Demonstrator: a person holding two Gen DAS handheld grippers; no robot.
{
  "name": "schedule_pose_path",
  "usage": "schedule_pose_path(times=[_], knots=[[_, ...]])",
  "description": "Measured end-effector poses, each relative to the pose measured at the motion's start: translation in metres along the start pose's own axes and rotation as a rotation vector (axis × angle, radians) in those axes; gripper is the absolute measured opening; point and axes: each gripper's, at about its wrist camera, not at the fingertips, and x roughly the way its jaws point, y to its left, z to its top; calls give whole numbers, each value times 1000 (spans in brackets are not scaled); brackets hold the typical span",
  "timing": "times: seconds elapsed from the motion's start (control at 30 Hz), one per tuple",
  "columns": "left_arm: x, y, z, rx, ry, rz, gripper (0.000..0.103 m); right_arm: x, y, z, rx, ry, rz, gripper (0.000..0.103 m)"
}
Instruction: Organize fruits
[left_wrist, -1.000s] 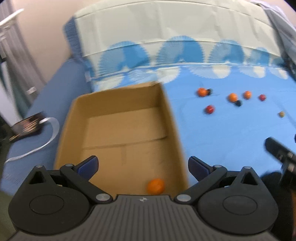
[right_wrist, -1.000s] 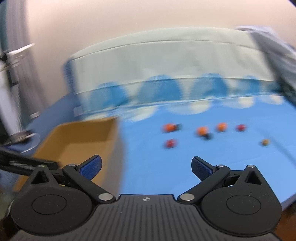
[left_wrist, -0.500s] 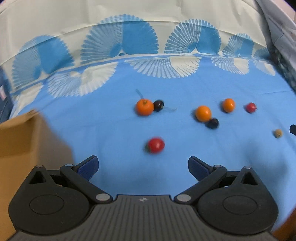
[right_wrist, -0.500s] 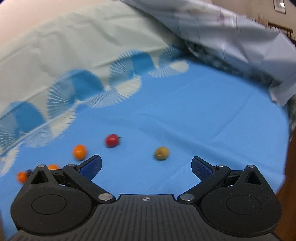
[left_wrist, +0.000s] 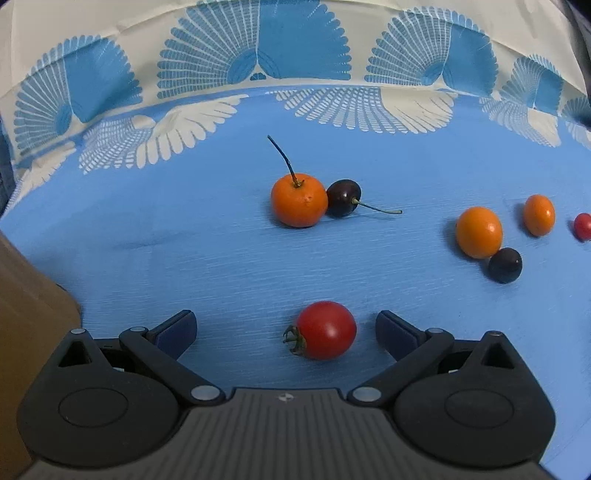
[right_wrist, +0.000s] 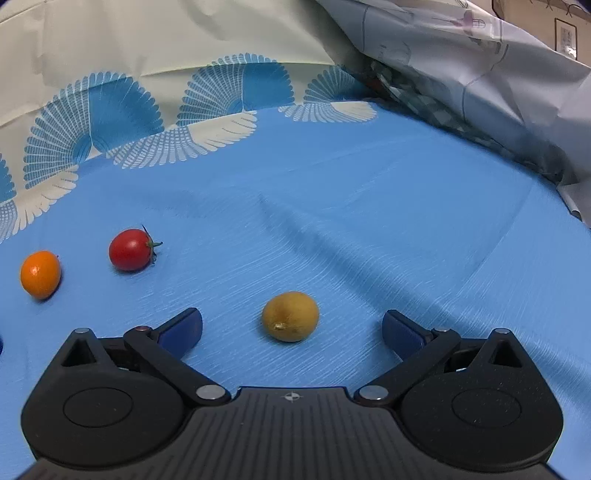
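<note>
Red tomato (left_wrist: 325, 329): between the wide-apart left tongs (left_wrist: 286, 326), not yet pinched.
Yellow fruit (right_wrist: 290, 315): between the wide-apart right tongs (right_wrist: 291, 326), not touched.
Other fruit: orange one (left_wrist: 299, 199) touching a dark cherry (left_wrist: 343, 197), farther ahead of the left tongs.
Box (left_wrist: 22, 332): just left of the left tongs.
Left to do: I think most fruit still lies loose on the blue sheet (left_wrist: 221, 258).

Blue sheet (left_wrist: 221, 258) with white fans; red tomato (left_wrist: 325, 329), olive-yellow fruit (right_wrist: 290, 316).

A blue bedsheet (left_wrist: 221, 258) with a cream fan-patterned border (left_wrist: 255, 51) covers the bed, and a crumpled pale grey quilt (right_wrist: 480, 66) lies at its far right edge.
</note>
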Motion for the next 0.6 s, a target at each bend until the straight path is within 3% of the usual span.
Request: schedule_pose_path(times=[0.13, 0.17, 0.2, 0.23, 0.27, 0.4, 0.6], knots=[[-1, 8, 8, -55, 68, -11, 101, -4, 5, 3, -14, 5, -11, 100], [-4, 7, 8, -54, 65, -5, 89, -5, 6, 5, -13, -1, 1, 87], [-8, 8, 9, -49, 57, -19, 69, -11, 9, 4, -27, -21, 10, 75], [-13, 8, 9, -45, 58, -43, 58, -14, 12, 3, -50, -28, 17, 47], [-18, 6, 9, -40, 60, -51, 36, -16, 15, 4, -66, -24, 25, 28], [-31, 4, 12, -23, 65, -82, 35, -26, 12, 10, 3, 18, 52, 27], [-83, 7, 13, -18, 29, -129, 35, -72, 9, 21, 50, -14, 100, 27]])
